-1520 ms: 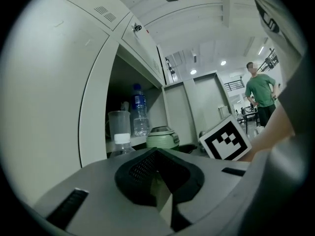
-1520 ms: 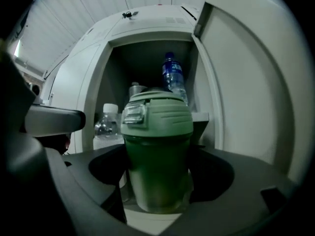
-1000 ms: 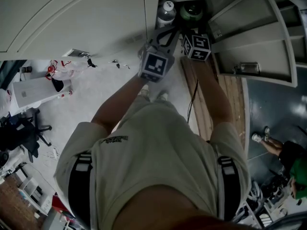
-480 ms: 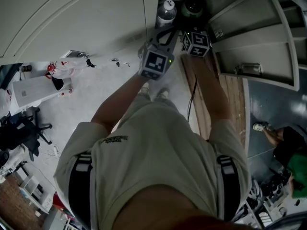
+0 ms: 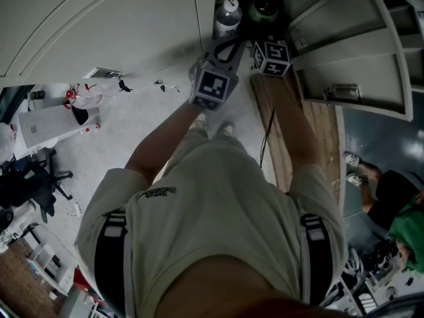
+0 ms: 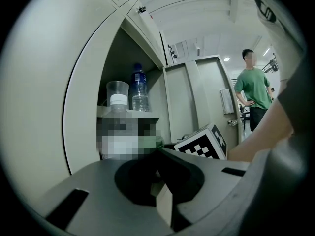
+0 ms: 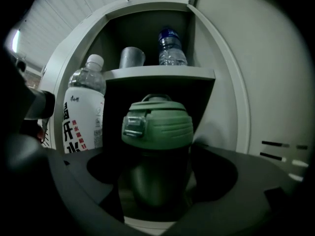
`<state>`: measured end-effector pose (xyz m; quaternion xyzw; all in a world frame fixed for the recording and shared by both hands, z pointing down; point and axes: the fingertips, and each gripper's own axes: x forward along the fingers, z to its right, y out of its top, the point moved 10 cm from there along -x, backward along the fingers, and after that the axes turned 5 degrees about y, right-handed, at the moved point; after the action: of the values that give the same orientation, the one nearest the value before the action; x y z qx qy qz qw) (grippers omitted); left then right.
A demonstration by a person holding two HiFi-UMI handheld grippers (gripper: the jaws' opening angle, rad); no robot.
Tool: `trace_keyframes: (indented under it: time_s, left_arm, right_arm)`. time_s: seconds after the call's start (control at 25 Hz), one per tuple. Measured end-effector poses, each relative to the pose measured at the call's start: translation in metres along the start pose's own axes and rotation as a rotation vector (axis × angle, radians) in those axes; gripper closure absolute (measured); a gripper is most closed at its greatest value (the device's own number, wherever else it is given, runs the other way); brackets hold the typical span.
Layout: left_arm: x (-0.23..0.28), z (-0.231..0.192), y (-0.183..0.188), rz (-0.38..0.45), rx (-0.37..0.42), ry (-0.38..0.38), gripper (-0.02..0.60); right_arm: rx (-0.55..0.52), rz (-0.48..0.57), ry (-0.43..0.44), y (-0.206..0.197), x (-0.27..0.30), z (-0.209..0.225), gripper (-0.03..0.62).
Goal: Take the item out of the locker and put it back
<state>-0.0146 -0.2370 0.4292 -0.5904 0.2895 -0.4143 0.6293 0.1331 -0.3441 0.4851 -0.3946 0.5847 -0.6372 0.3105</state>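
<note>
A dark green flask (image 7: 157,127) with a lighter green lid stands on the locker's lower shelf (image 7: 147,227); from the head view only its lid (image 5: 265,8) shows. My right gripper (image 7: 157,183) reaches into the locker with the flask's body between its jaws, which are opening; dark gaps show on both sides. Its marker cube (image 5: 270,57) sits just outside the locker mouth. My left gripper (image 6: 160,181) is held beside it at the left, shut with nothing in it, pointing at a white-capped bottle (image 6: 118,127).
The white-labelled bottle (image 7: 84,117) stands left of the flask. On the upper shelf (image 7: 157,73) are a clear cup (image 7: 132,58) and a water bottle (image 7: 171,48). The locker door (image 5: 358,52) hangs open at the right. A person in a green shirt (image 6: 252,92) stands behind.
Both grippers have shifted slightly up toward the locker. A person at the head view's right edge has moved.
</note>
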Motion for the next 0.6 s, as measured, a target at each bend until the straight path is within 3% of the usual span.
trace_keyframes:
  time_s: [0.2,0.6]
  left_arm:
    - [-0.006,0.001,0.003,0.001,-0.009,-0.009,0.569]
    - [-0.024,-0.003,0.019,0.054,-0.028,-0.006,0.569]
  right_arm:
    - [0.009,0.007,0.021,0.013,-0.013,-0.004,0.137]
    - [0.035,0.067,0.016,0.050,-0.072,-0.013,0.138]
